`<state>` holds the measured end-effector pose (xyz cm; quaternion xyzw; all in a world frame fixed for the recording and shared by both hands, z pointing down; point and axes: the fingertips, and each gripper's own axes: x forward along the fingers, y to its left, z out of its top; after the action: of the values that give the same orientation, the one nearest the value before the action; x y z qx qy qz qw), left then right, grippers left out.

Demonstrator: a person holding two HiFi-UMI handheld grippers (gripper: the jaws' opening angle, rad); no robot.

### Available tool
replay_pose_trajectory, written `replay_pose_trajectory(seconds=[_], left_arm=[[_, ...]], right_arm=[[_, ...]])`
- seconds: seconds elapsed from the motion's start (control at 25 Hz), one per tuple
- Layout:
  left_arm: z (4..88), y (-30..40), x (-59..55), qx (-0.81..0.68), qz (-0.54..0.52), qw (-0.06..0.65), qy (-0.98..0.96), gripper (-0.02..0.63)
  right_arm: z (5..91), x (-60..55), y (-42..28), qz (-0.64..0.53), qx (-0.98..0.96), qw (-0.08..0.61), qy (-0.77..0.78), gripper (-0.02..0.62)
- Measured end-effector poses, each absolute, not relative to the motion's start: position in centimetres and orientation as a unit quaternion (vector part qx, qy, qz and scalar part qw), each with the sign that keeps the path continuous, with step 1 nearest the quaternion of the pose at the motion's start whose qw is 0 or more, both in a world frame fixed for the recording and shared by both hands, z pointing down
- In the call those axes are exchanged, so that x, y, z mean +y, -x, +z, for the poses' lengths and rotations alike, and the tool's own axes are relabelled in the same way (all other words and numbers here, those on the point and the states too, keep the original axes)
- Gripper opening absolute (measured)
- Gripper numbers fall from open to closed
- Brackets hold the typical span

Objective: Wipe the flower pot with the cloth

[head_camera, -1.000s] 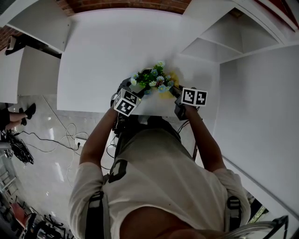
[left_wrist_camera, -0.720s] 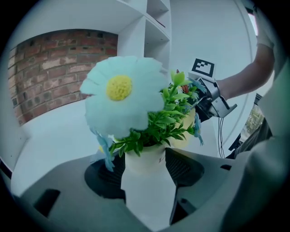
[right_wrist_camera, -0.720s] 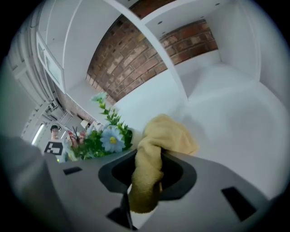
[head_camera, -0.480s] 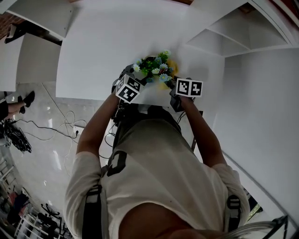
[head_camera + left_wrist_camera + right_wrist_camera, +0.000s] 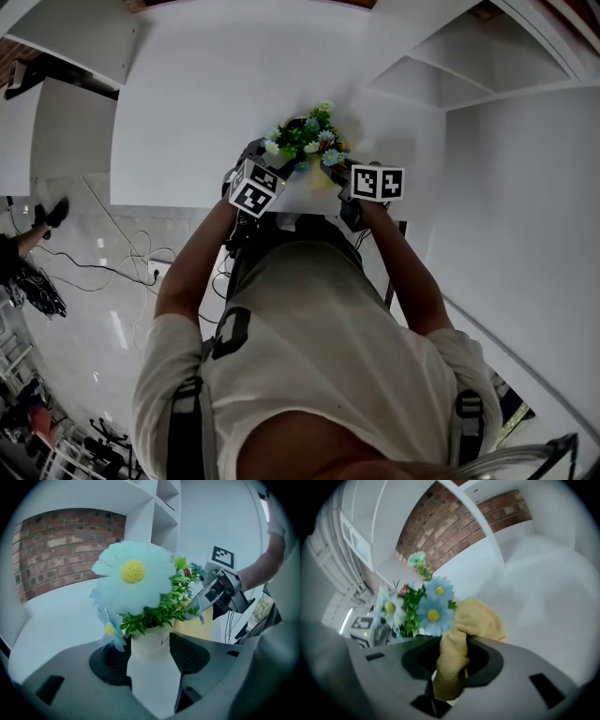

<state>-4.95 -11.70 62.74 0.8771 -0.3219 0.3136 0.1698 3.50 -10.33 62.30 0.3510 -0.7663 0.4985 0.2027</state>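
While the person leans over the white table (image 5: 187, 103), the pot (image 5: 147, 645) stands near the table's front edge, at twelve o'clock from the person's chest in the head view, with the flowers (image 5: 305, 141) spreading over it. The left gripper (image 5: 150, 657) comes at the pot from about seven o'clock of the flowers in that view. Its jaws have just been closing, and the white pot sits upright between them with a dark pad against each side. A large pale daisy (image 5: 133, 576) fills the upper middle of the left gripper view, with green leaves at four o'clock of it. The right gripper (image 5: 450, 660) reaches in from about four o'clock of the flowers in the head view. Its jaws are clamped on the yellow cloth (image 5: 480, 618), a twisted strand of which runs down between the pads, while the loose bunch swells out beyond the tips at one o'clock. In the right gripper view, blue and white daisies stand at ten o'clock of that bunch. In the left gripper view, the cloth shows just beside the pot at three o'clock, though contact cannot be told. A brick wall (image 5: 61, 545) and white shelves (image 5: 161, 508) stand beyond the table.
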Motion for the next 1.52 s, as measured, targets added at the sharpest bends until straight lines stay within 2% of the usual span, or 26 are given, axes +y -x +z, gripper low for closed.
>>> replay_pose_trajectory(seconds=[0.08,0.16,0.4,0.72,0.88,1.2,1.52], left_arm=[[62.9,4.9,-11.5,-0.319,0.320,0.161,-0.877,0.270],[63.1,4.9,-11.4,-0.318,0.323,0.160,-0.877,0.270],[63.2,5.1,-11.9,-0.321,0.327,0.156,-0.875,0.270],[63.2,5.6,-12.2,-0.330,0.325,0.161,-0.871,0.272],[63.5,5.5,-12.0,-0.329,0.328,0.162,-0.871,0.272],[62.5,7.4,-11.7,-0.346,0.313,0.167,-0.869,0.272],[60.8,9.1,-11.0,-0.373,0.288,0.189,-0.861,0.272]], right_arm=[[61.2,-11.7,-4.3,0.517,-0.755,0.161,-0.370,0.120],[60.7,-12.9,-4.9,0.509,-0.756,0.153,-0.382,0.120],[60.7,-14.5,-5.6,0.476,-0.769,0.176,-0.389,0.120],[63.2,-10.4,-3.1,0.451,-0.788,0.261,-0.326,0.121],[63.6,-9.7,-3.0,0.467,-0.785,0.254,-0.319,0.121],[58.7,-13.0,-9.2,0.471,-0.759,0.204,-0.400,0.121],[59.4,-14.0,-13.0,0.395,-0.759,0.273,-0.439,0.127]])
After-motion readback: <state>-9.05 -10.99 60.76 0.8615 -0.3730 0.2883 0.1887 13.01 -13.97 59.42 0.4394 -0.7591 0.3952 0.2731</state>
